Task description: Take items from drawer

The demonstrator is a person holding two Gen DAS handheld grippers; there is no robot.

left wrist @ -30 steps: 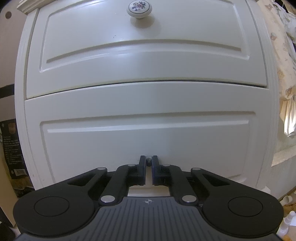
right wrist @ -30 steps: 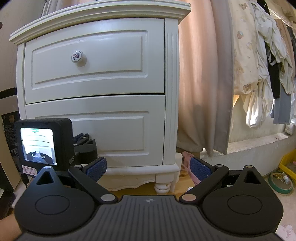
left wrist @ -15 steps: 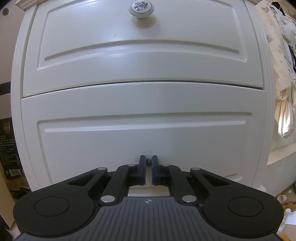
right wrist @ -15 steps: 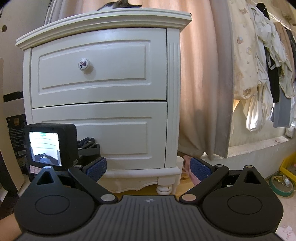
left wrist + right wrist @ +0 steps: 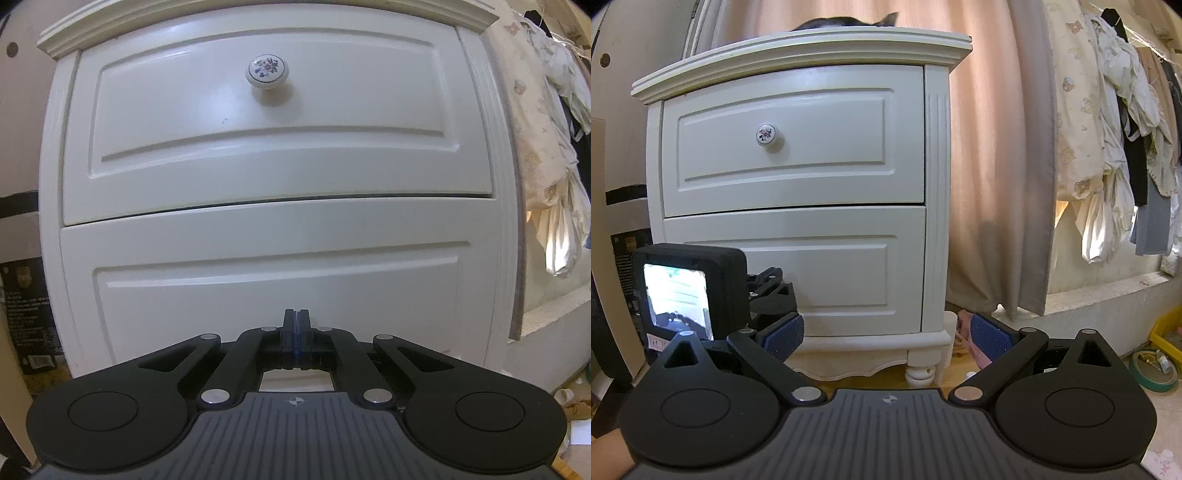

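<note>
Left wrist view: nearest the camera, the left gripper has its two black fingers pressed flat together with nothing between them, tips just in front of the lower drawer of a cream-white nightstand. That drawer front is a plain raised panel and no knob shows on it; it sits shut, with a thin dark gap along its top edge. Above it the upper drawer, also shut, carries a round white china knob painted with a small spray of dark flowers. A dark box with pale print too small to read stands left of the nightstand

Right wrist view: the right gripper is spread wide and empty, its blue ribbed pads well apart. The other gripper's black camera block, screen lit, is at the lower left in front of the lower drawer. Behind, a peach curtain hangs beside the nightstand, and clothes hang at far right
</note>
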